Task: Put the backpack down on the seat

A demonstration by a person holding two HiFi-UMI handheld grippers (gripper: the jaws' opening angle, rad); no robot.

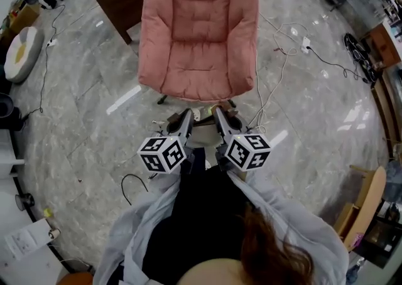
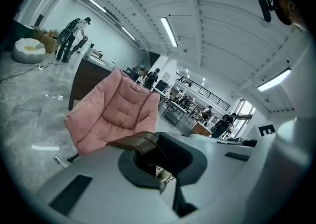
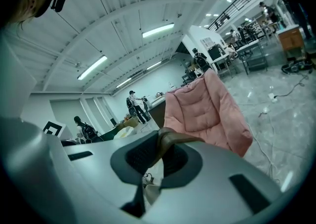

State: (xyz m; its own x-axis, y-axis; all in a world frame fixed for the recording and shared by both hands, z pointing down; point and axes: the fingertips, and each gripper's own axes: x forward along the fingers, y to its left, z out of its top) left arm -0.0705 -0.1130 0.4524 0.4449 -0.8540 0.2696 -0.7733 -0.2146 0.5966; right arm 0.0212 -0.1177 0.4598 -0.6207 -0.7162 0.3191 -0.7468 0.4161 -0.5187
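One brown strap (image 2: pixel 140 141) of the backpack (image 1: pixel 200 130) is pinched in the closed jaws of the left gripper (image 1: pixel 186 114), and another (image 3: pixel 173 141) in those of the right gripper (image 1: pixel 217 113). The backpack hangs between and below them, above the marble floor (image 1: pixel 81 120), just short of the pink chair (image 1: pixel 200 32) and off its seat.
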